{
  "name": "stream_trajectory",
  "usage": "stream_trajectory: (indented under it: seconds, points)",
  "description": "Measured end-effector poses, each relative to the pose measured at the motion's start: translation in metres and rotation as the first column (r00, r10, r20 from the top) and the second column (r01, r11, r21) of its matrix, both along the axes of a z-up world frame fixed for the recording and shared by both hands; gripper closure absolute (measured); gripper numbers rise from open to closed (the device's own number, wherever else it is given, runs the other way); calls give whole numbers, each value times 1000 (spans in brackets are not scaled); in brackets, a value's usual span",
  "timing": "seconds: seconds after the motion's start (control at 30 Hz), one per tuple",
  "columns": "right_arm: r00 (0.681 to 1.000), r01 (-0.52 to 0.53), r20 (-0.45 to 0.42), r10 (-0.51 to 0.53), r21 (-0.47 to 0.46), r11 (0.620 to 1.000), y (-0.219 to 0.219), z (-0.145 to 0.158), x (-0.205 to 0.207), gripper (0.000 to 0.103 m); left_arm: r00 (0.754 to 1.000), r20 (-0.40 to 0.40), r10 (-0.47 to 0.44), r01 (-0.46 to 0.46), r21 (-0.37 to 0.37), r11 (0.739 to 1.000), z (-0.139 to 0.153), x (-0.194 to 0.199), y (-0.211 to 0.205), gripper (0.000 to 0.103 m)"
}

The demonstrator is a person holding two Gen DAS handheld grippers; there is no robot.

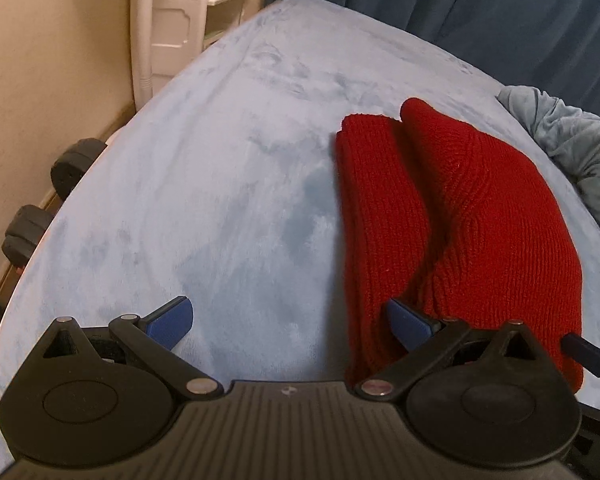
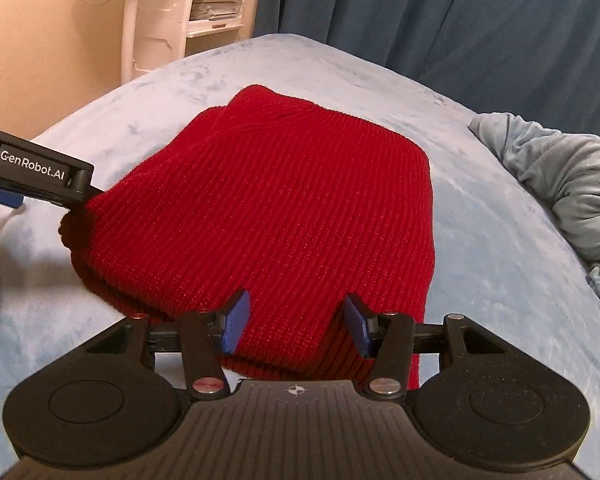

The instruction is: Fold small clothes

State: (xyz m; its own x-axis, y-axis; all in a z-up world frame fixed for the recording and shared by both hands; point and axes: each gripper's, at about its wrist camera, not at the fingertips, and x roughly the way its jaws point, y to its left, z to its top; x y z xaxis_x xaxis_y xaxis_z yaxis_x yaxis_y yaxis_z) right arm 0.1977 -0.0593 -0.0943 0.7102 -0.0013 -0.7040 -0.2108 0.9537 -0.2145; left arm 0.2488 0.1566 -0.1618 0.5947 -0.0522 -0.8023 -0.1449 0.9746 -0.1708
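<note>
A red knit garment (image 1: pixel 452 216) lies folded on the pale blue bed cover (image 1: pixel 204 184); it fills the middle of the right wrist view (image 2: pixel 276 208). My left gripper (image 1: pixel 292 324) is open wide, low over the cover, its right pad touching the garment's near left edge. My right gripper (image 2: pixel 296 324) is open with its blue pads over the garment's near edge, gripping nothing. The left gripper's arm shows at the left of the right wrist view (image 2: pixel 36 172), against the garment's left side.
A crumpled grey-blue cloth (image 2: pixel 564 188) lies at the bed's right side. Dark blue curtains (image 2: pixel 440 16) hang behind the bed. A white shelf unit (image 2: pixel 180 12) stands at the back left. Dark dumbbells (image 1: pixel 48 196) lie on the floor left of the bed.
</note>
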Motion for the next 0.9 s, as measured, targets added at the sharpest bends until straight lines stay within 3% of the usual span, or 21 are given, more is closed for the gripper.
stream_trajectory:
  seconds: [0.27,0.5,0.67,0.9]
  points:
    - [999,-2,-50,2,4,1000,-6,11,-9,36,999,29,-28,26,68,997,15,-16,-6,0]
    - [1000,10,-27,-10,1,1000,-19,41,-35,30,1000,30,-8,7,46,999,50,-40,-6,0]
    - [999,35,-3,-35,33,999,-27,66,-54,28,1000,18,-8,6,124,992,76,-86,-18,0]
    - [999,30,34,-33,91,995,-37,96,-91,26,1000,10,-19,18,120,993,102,-148,-30,0]
